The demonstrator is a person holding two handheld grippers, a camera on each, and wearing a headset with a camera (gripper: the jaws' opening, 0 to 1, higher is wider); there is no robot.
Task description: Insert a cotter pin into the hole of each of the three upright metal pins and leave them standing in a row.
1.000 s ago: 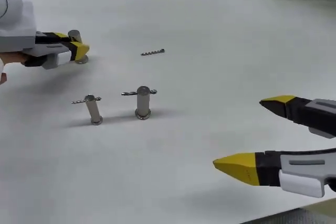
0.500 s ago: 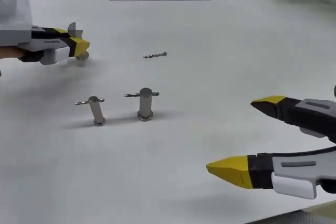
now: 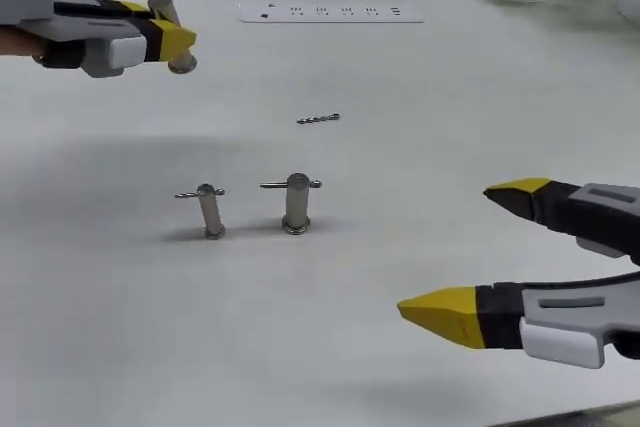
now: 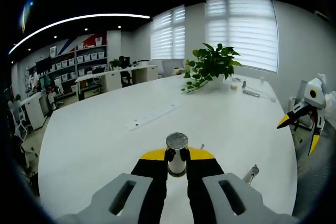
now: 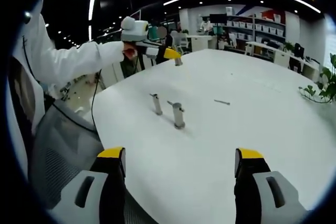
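Hanging clear of the counter point(image 3: 400, 97), the third metal pin point(image 4: 177, 153) sits upright, clamped in the left gripper's point(image 3: 172, 39) jaws. Half a second ago its base rested on the surface. Lifted, it can likely be brought toward the loose cotter pin point(image 3: 318, 119), which lies beyond the left finished pin point(image 3: 209, 212) and right finished pin point(image 3: 296, 205). The right gripper point(image 3: 445, 250) hovers near, jaws wide. The held pin's hole is covered.

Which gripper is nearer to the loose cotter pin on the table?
Left. The left gripper, holding a metal pin, is beyond the cotter pin, leftward; the open right gripper sits farther, toward the person.
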